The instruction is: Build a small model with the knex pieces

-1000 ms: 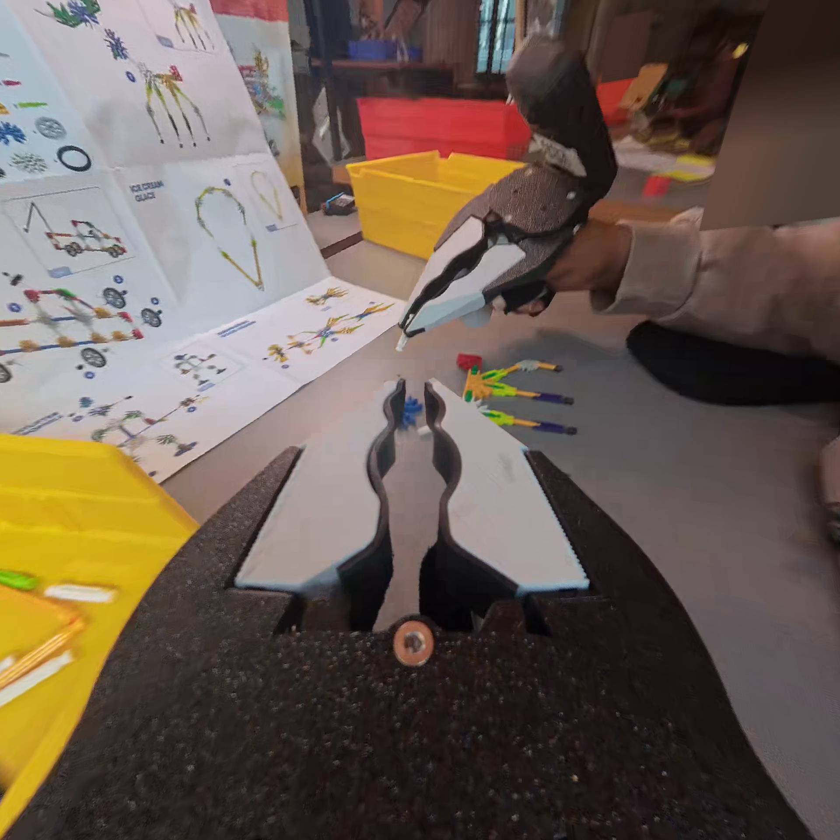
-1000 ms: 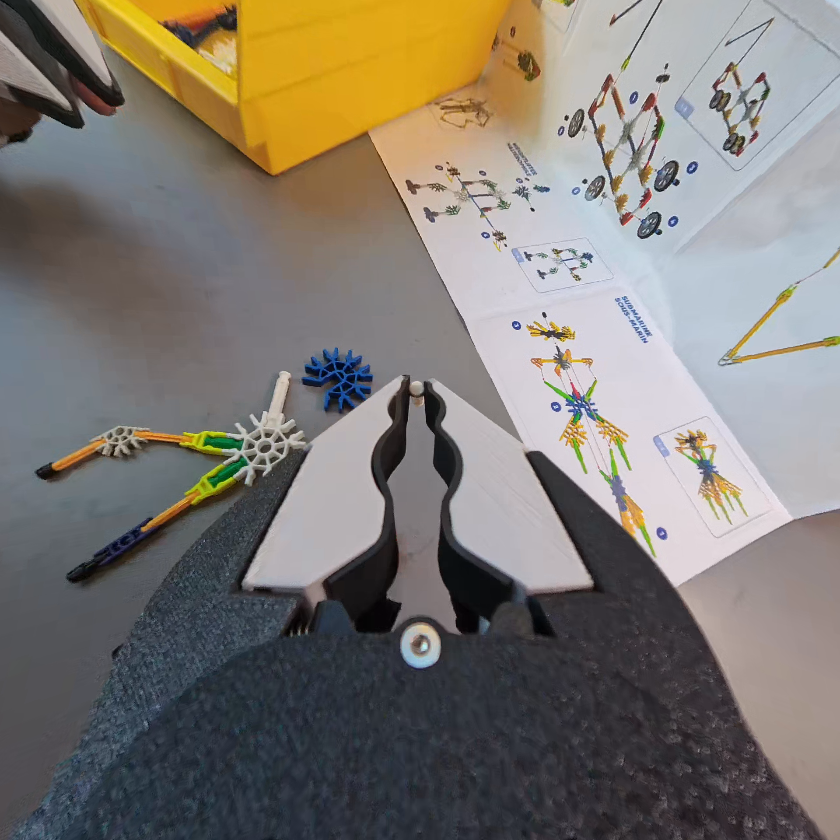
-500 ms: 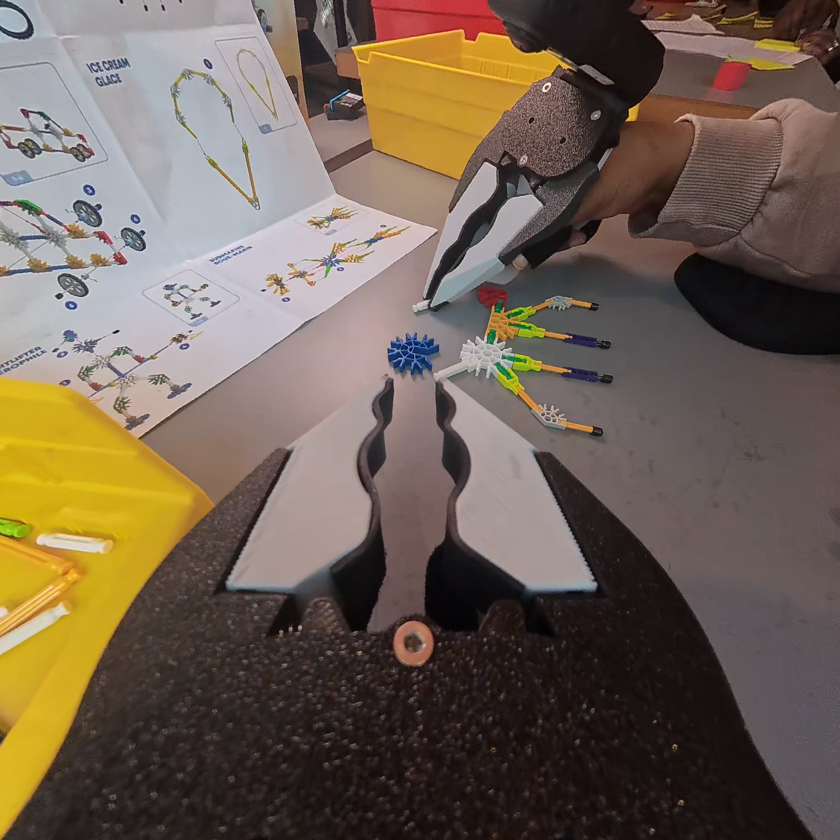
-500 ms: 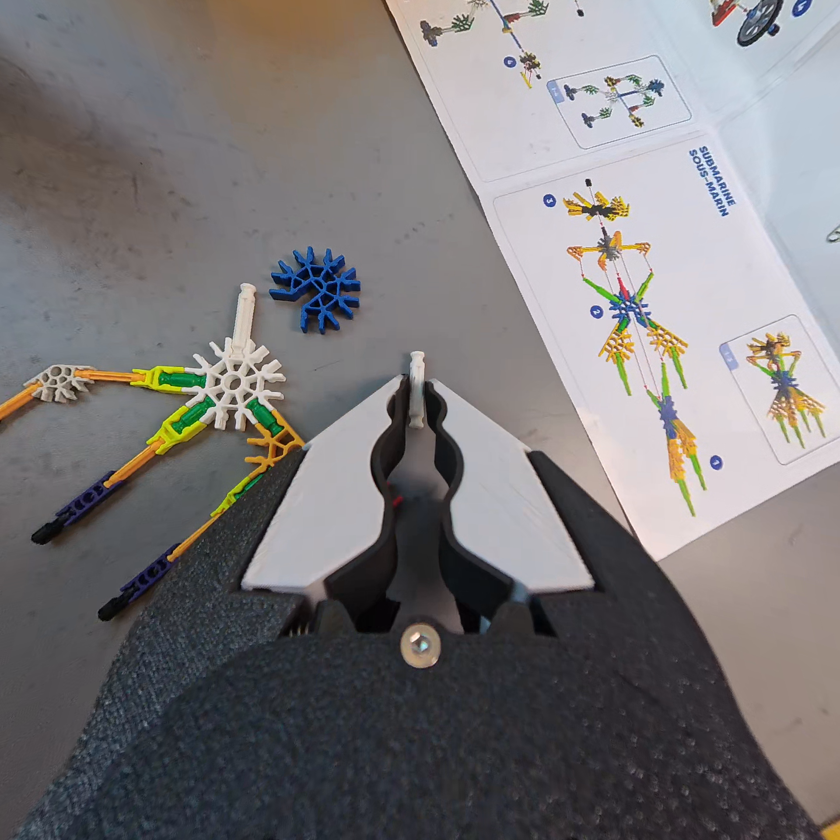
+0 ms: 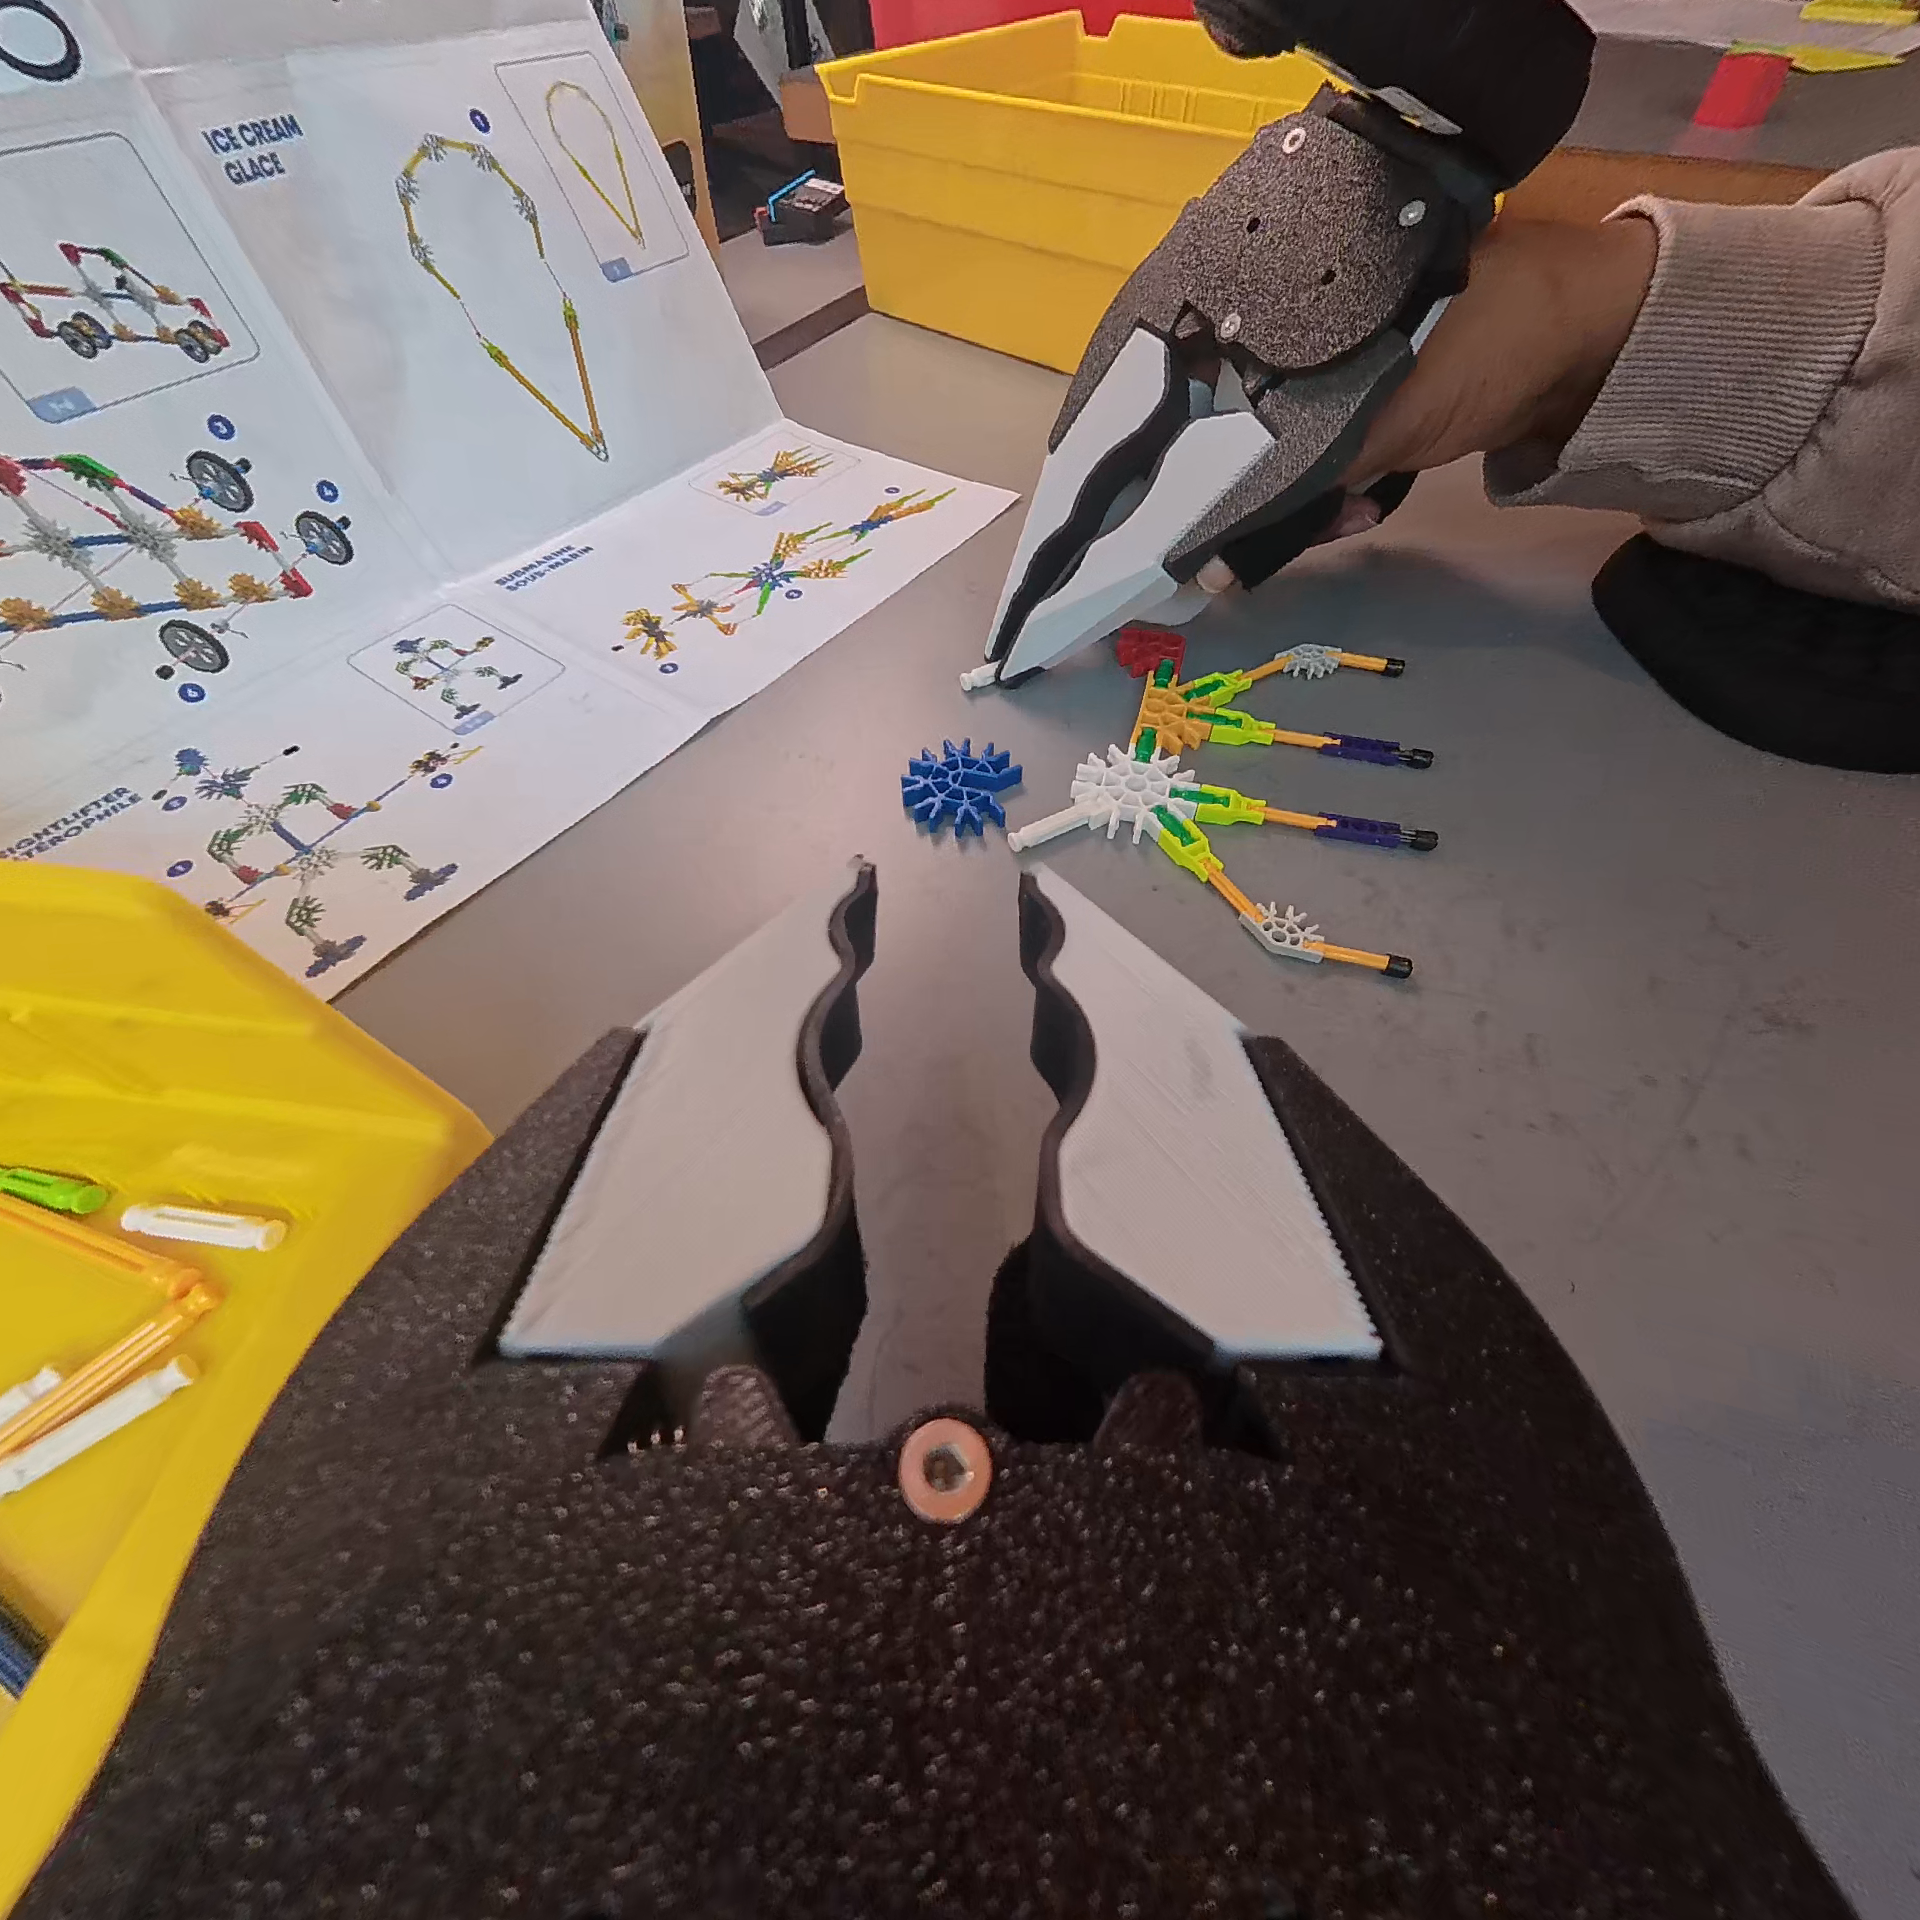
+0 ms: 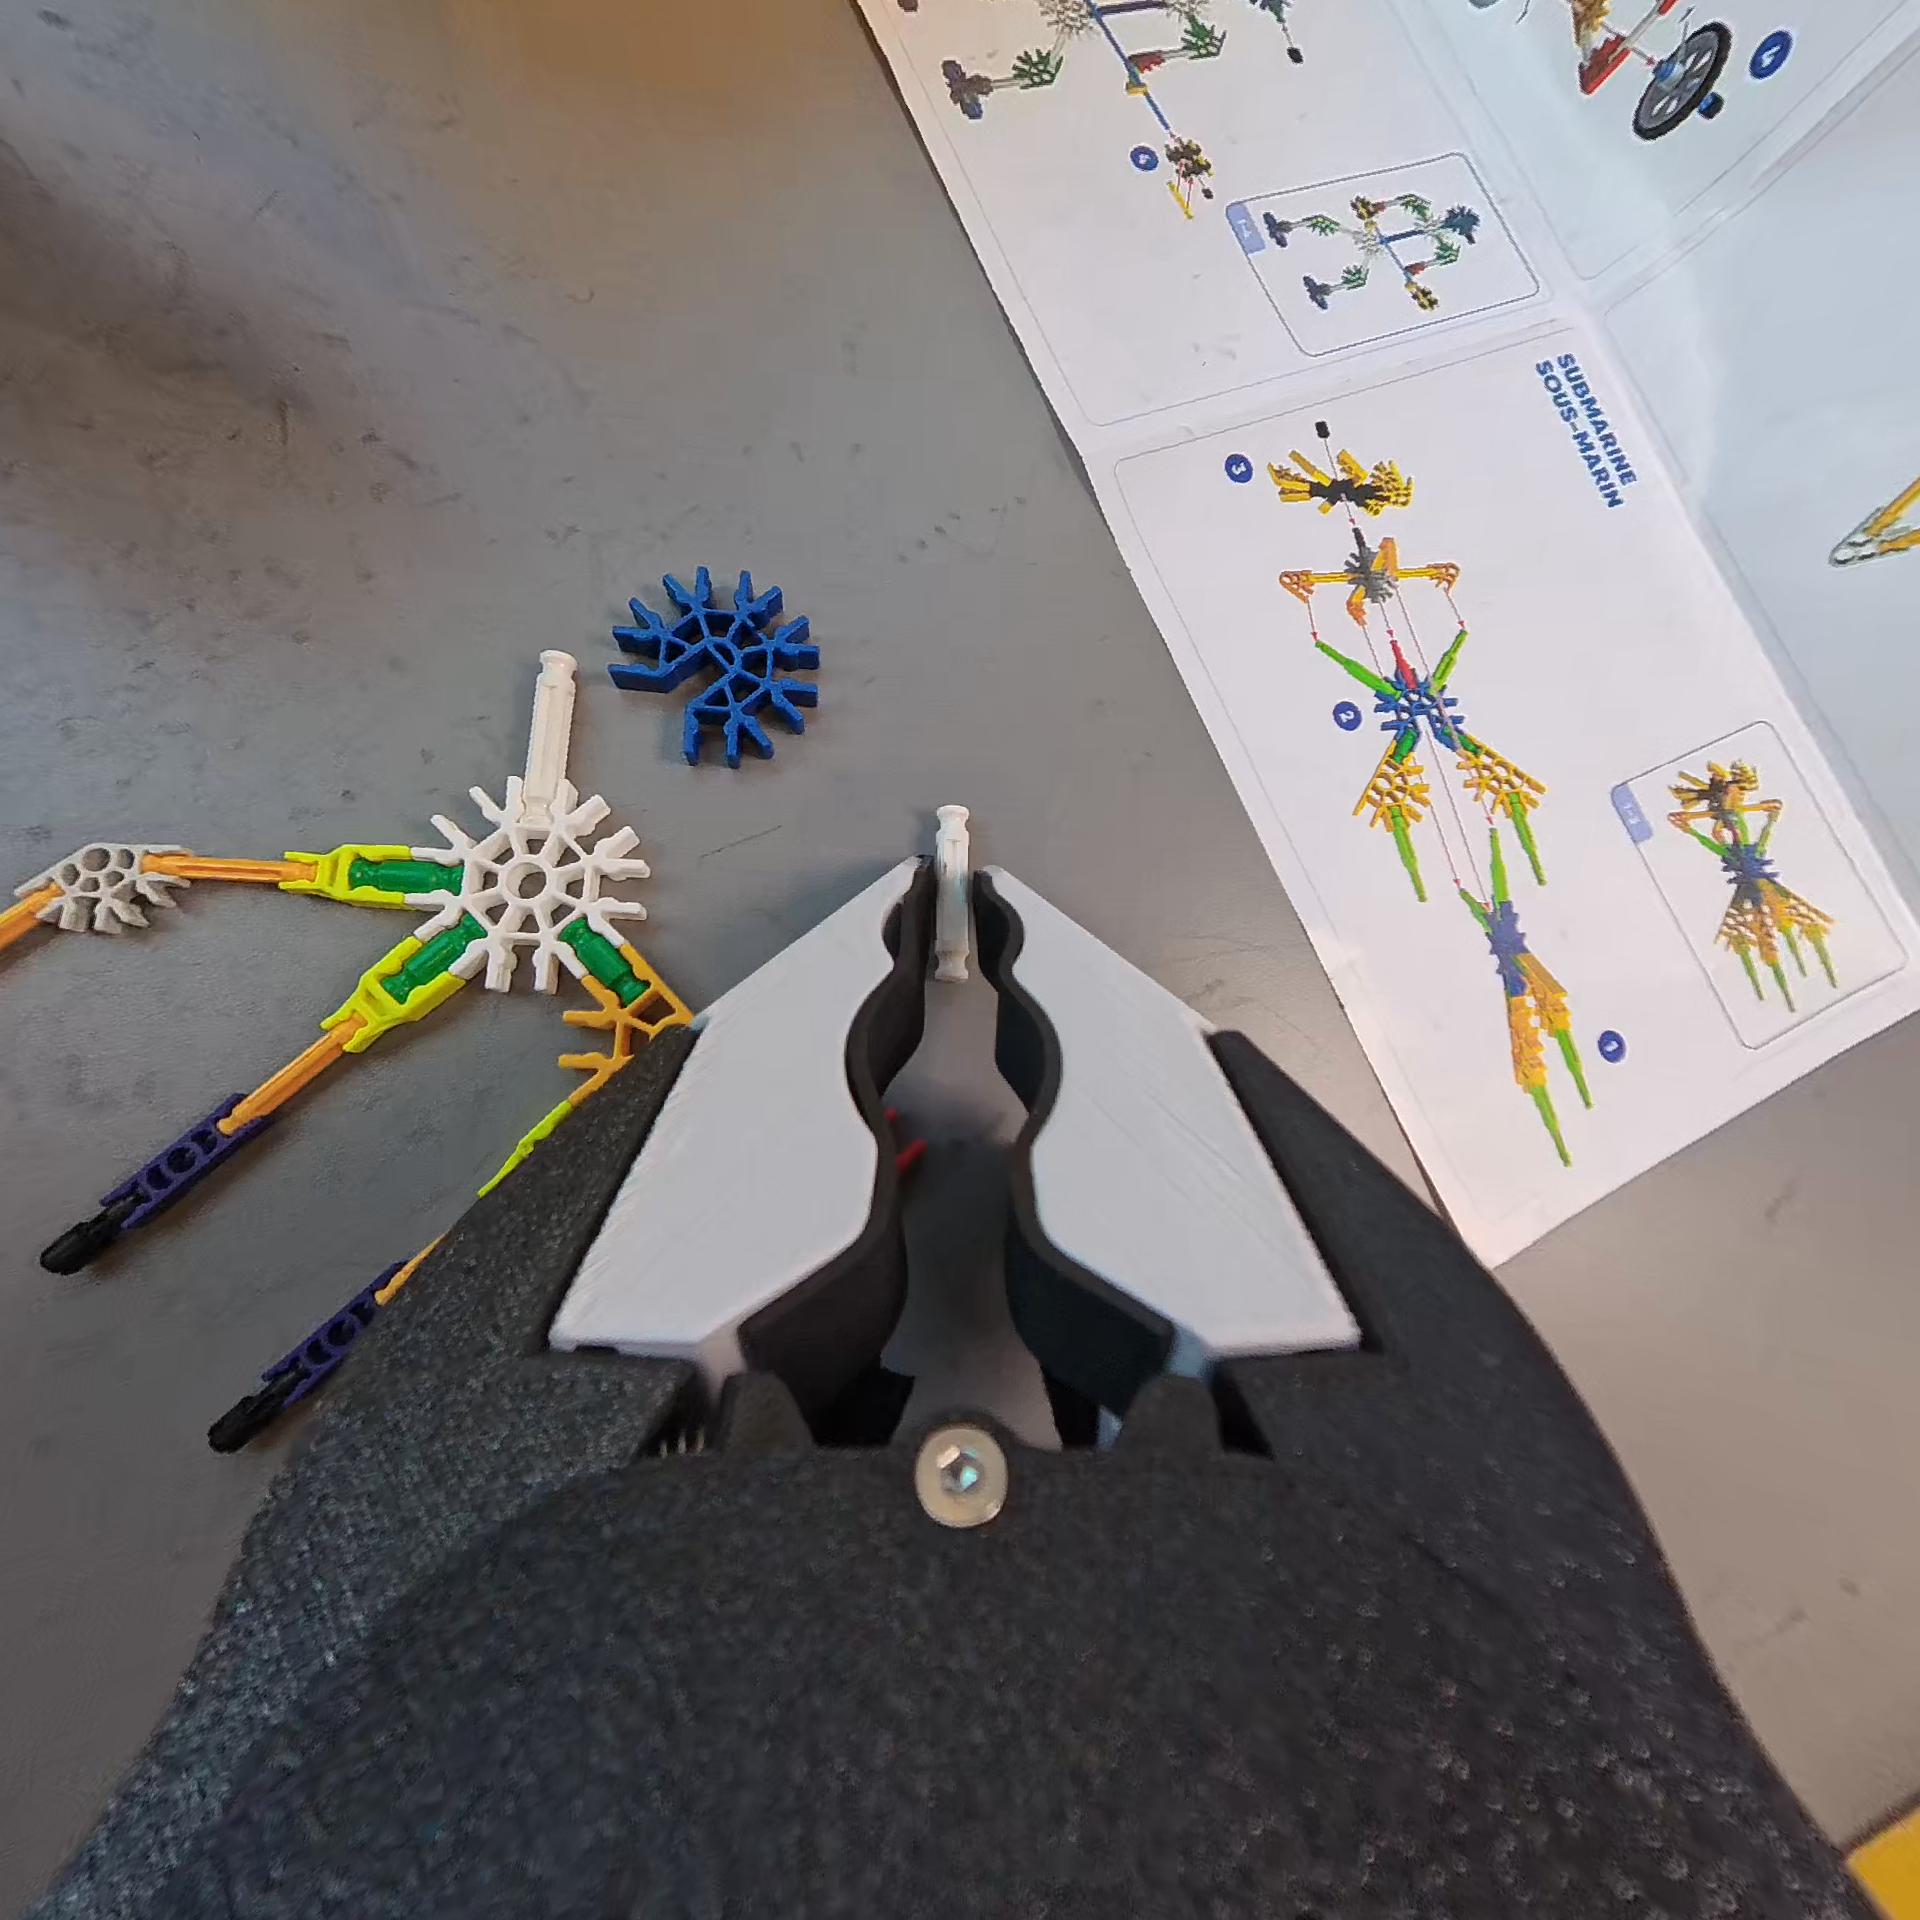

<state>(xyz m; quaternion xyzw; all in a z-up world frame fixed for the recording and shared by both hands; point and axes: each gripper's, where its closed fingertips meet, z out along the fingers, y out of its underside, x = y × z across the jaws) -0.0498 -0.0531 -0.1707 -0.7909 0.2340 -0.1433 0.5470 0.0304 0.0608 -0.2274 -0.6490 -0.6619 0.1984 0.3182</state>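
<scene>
Low in the frame, your left gripper (image 5: 945,883) hangs spread and empty over the grey desk (image 5: 1558,1195). Just beyond, at centre, lie the blue connector (image 5: 961,787) and the spoked rod assembly (image 5: 1135,790). Farther up right, your right gripper (image 6: 951,868) pinches a short white rod (image 6: 951,894), tip near the desk.

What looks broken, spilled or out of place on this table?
Nothing stands out. The blue connector lies loose beside the assembled rod piece, apparently undamaged, and the right gripper pinches a small white rod.
</scene>
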